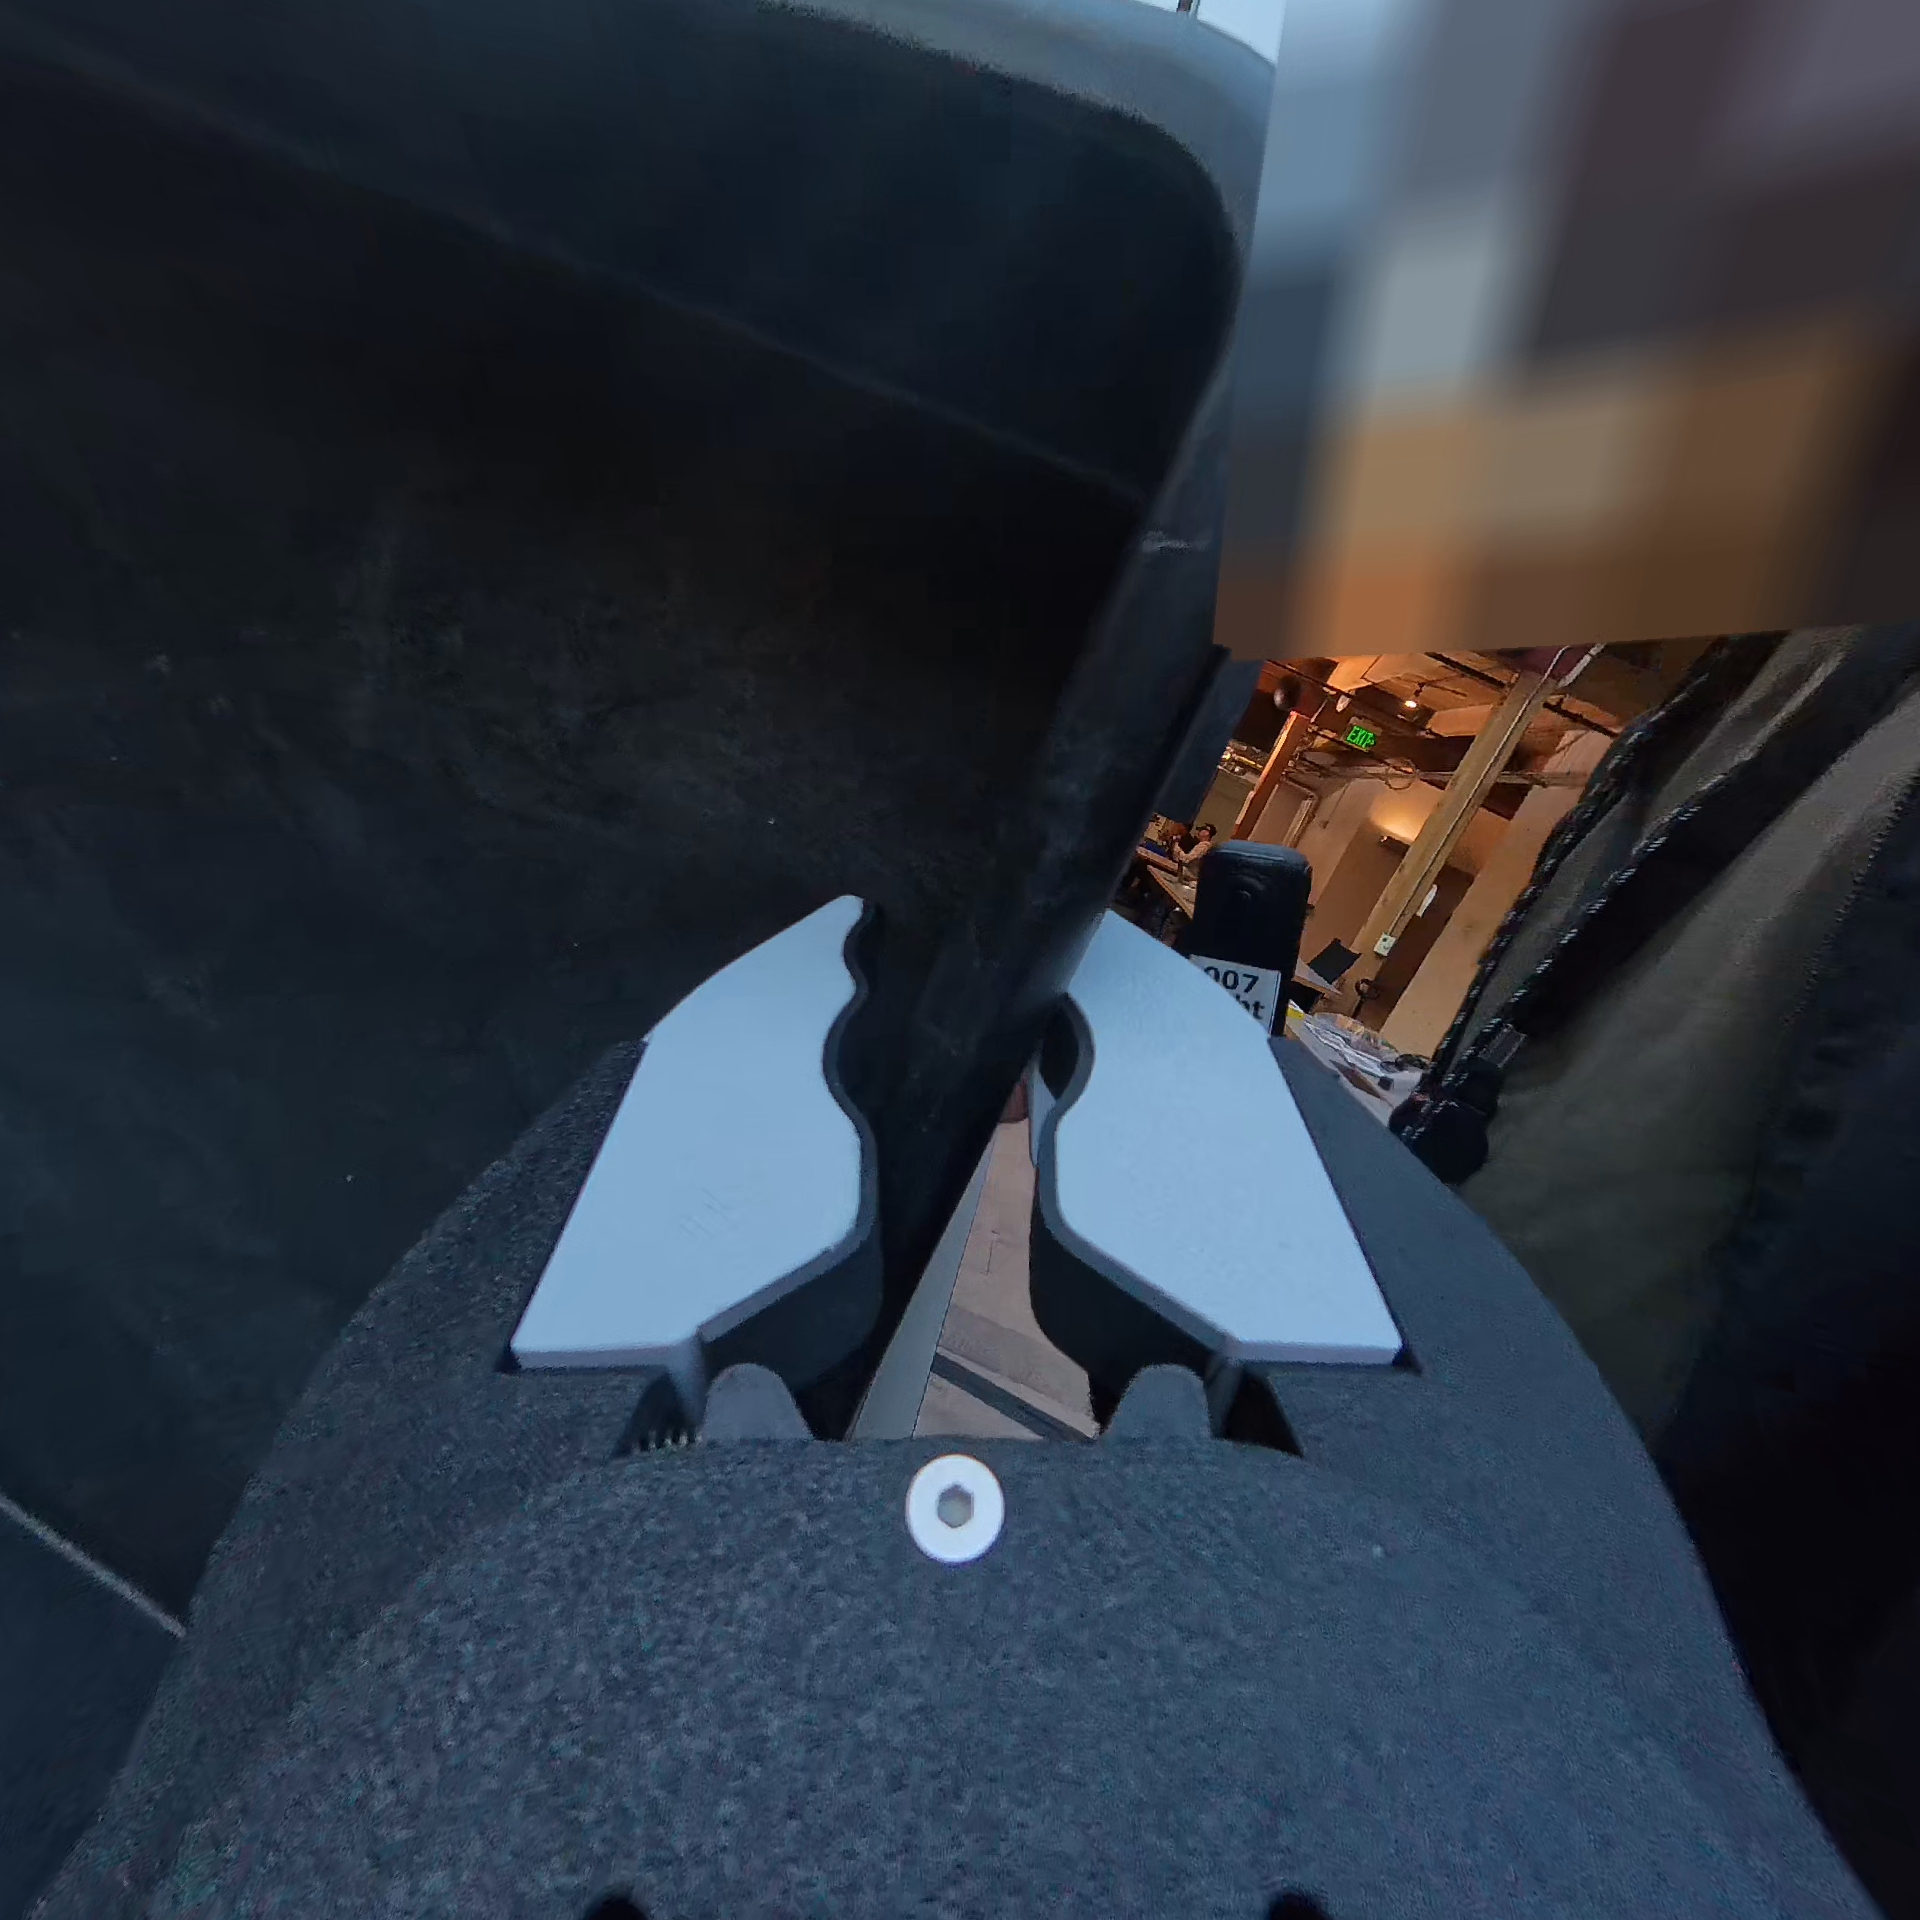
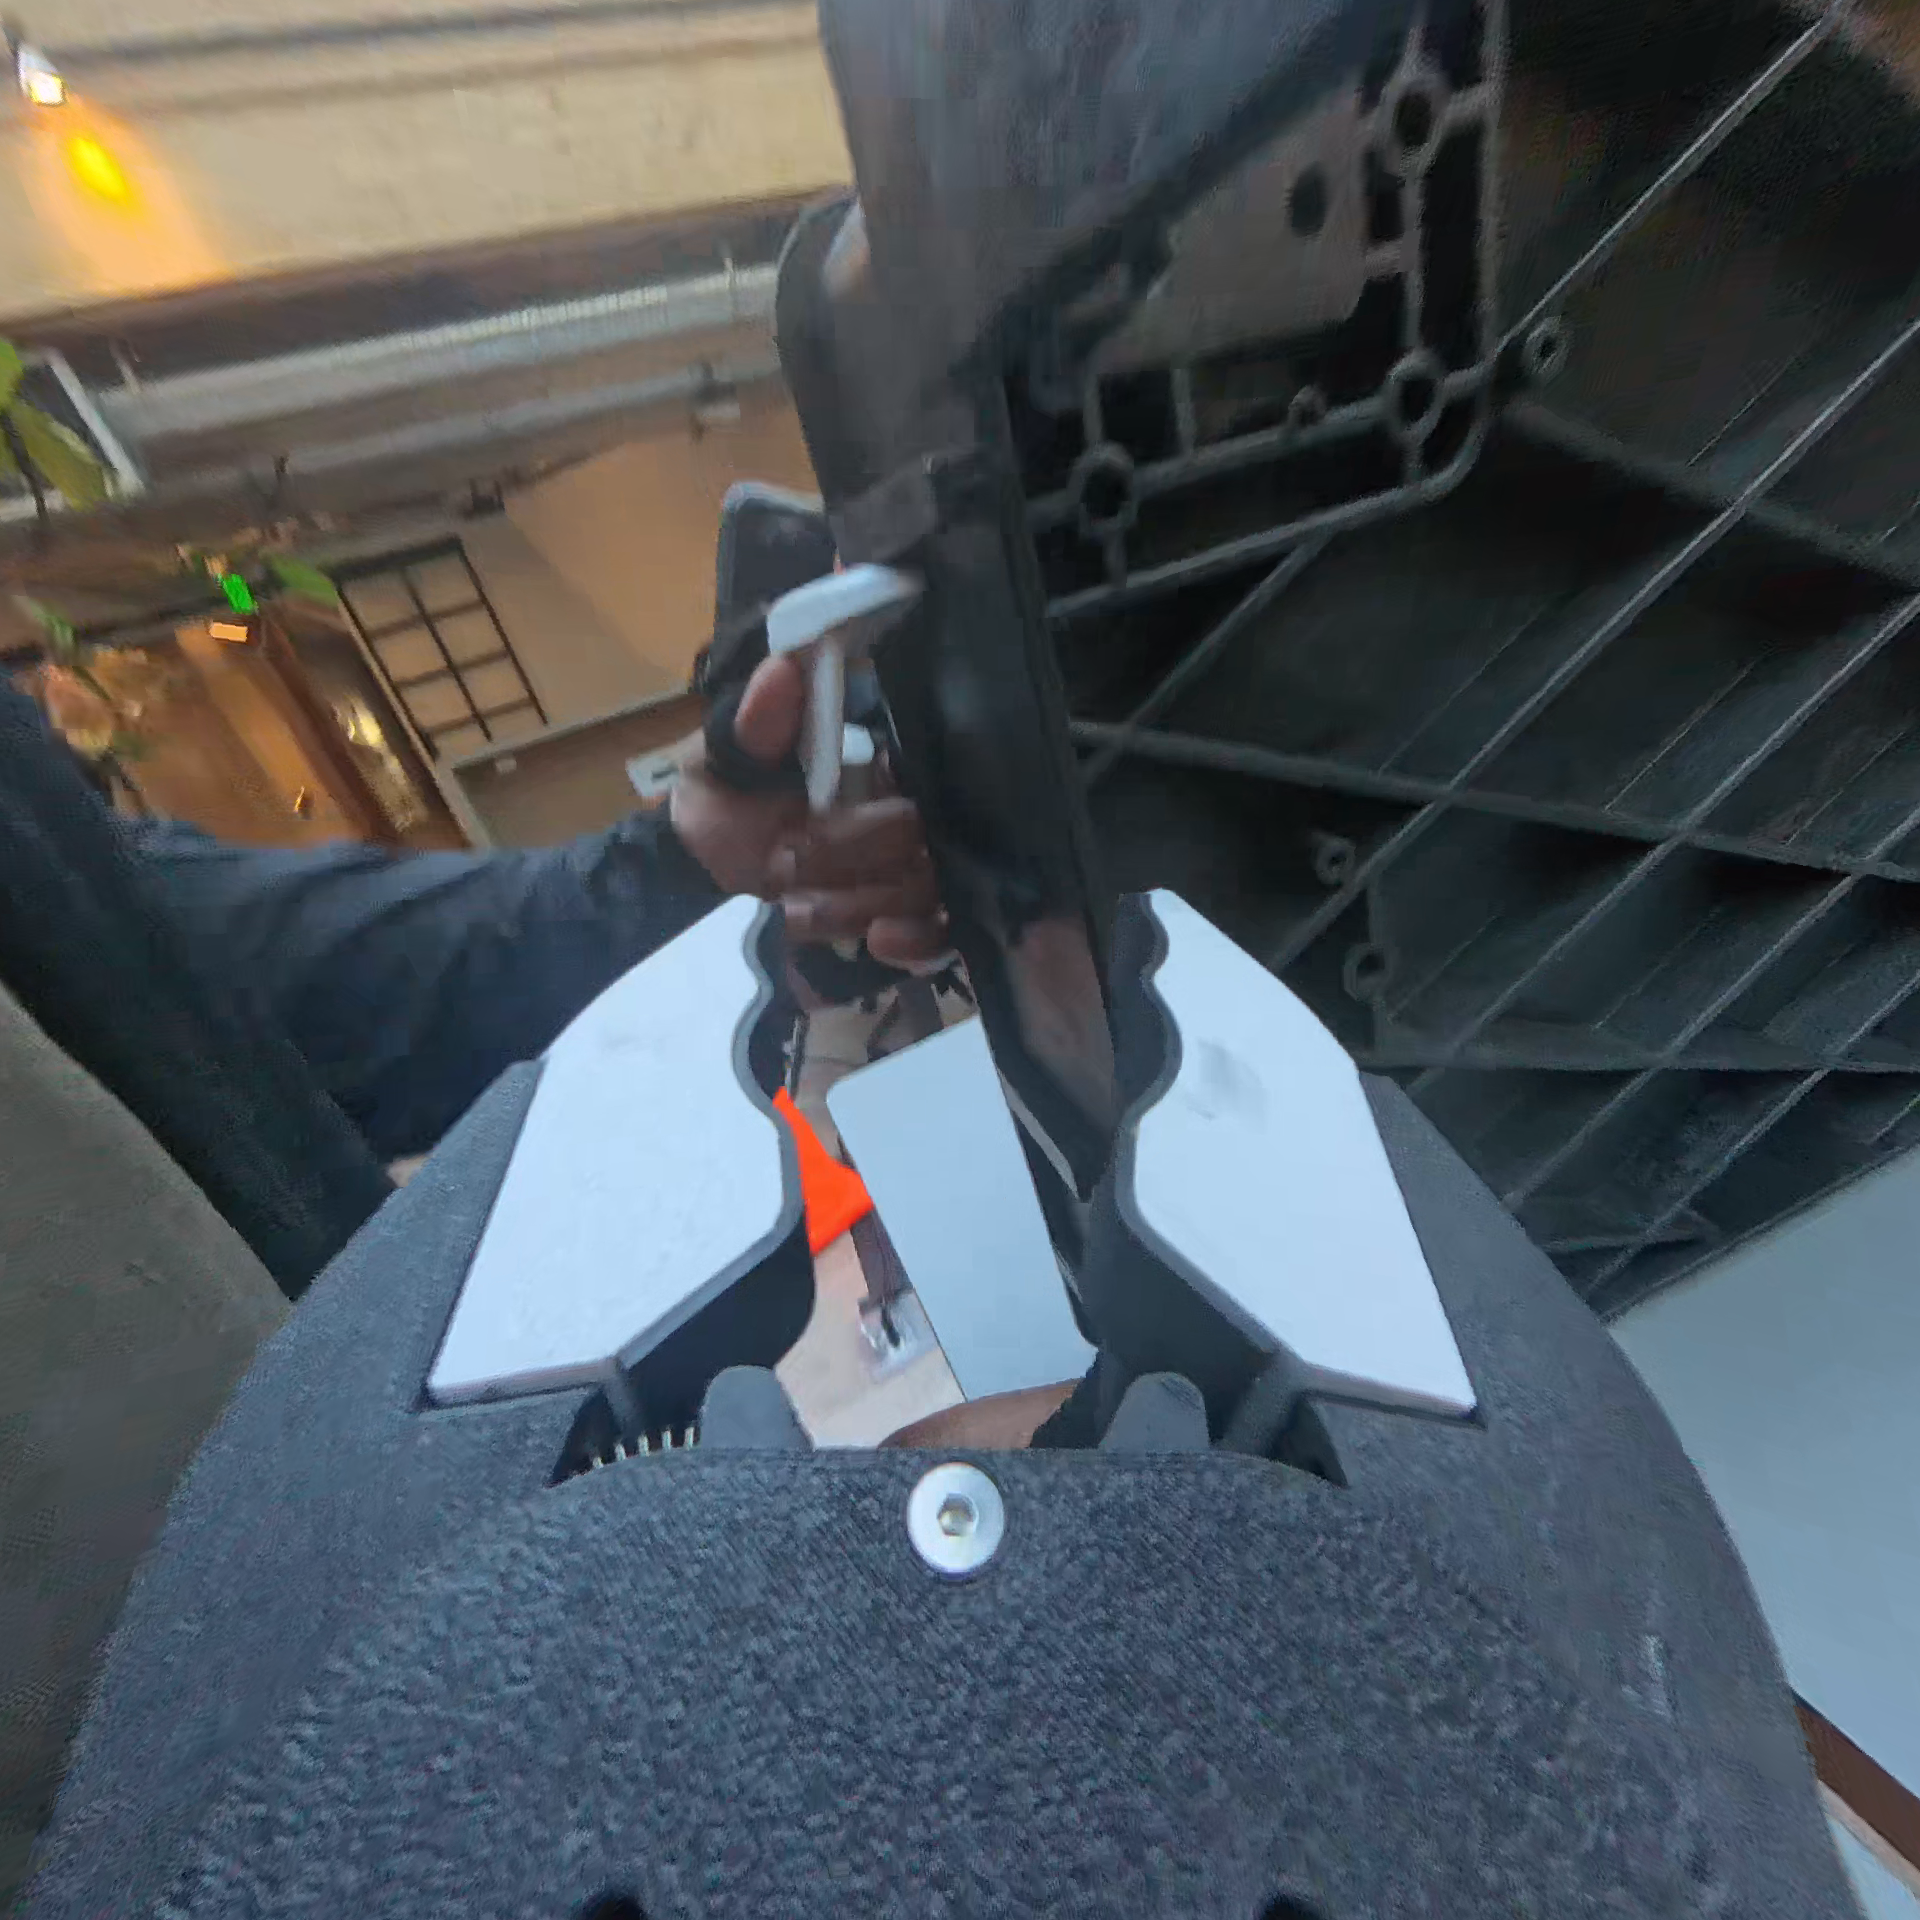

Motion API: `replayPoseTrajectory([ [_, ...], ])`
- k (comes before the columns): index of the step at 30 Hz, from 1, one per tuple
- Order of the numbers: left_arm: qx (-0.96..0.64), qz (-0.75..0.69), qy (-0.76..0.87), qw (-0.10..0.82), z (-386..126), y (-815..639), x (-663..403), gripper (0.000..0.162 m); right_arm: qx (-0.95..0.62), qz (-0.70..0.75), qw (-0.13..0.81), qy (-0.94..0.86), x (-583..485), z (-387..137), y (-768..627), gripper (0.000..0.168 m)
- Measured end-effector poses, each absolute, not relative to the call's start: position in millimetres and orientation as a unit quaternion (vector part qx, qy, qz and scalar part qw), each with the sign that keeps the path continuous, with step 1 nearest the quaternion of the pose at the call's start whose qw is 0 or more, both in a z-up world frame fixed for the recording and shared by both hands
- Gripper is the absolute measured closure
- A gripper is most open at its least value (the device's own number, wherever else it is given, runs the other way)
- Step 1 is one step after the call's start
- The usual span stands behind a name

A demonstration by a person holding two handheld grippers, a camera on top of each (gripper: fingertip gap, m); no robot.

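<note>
A big black moulded seat-like panel fills both views. Its smooth dark face [image 1: 520, 520] shows in the left wrist view, its ribbed underside [image 2: 1455, 623] in the right wrist view. My left gripper [image 1: 966, 945] is shut on the panel's thick edge, which fills the gap at the fingertips. It also shows farther off in the right wrist view [image 2: 831, 623], clamped on the same rim and held by a hand [image 2: 831, 862]. My right gripper [image 2: 956, 925] is open around the rim. The rim lies against its right finger [image 2: 1247, 1143], with a clear gap to the left finger.
A white table top [image 2: 935, 1195] and an orange piece [image 2: 821, 1174] lie below the right gripper. A person's dark sleeve [image 2: 416, 935] reaches in from the left. A black cylinder with a white label [image 1: 1247, 904] and an olive jacket [image 1: 1662, 1039] are at the right.
</note>
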State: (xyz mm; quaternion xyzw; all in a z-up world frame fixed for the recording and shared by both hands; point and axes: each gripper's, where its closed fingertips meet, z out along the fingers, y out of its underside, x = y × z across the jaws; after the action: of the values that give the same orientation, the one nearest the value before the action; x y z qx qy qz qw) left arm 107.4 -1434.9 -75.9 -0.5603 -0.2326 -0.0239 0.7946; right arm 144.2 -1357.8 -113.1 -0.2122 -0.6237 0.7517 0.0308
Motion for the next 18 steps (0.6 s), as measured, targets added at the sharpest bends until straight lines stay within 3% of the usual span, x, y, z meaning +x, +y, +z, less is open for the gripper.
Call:
replayPoseTrajectory([
  [8, -0.576, -0.035, -0.215, 0.788, -76, -1433, 110, 0.137, -0.336, 0.821, 0.006, -0.461, 128, -48, -1333, 0.109],
  [18, -0.595, -0.05, -0.181, 0.782, -77, -1432, 115, 0.142, -0.362, 0.851, -0.037, -0.379, 111, -21, -1319, 0.126],
])
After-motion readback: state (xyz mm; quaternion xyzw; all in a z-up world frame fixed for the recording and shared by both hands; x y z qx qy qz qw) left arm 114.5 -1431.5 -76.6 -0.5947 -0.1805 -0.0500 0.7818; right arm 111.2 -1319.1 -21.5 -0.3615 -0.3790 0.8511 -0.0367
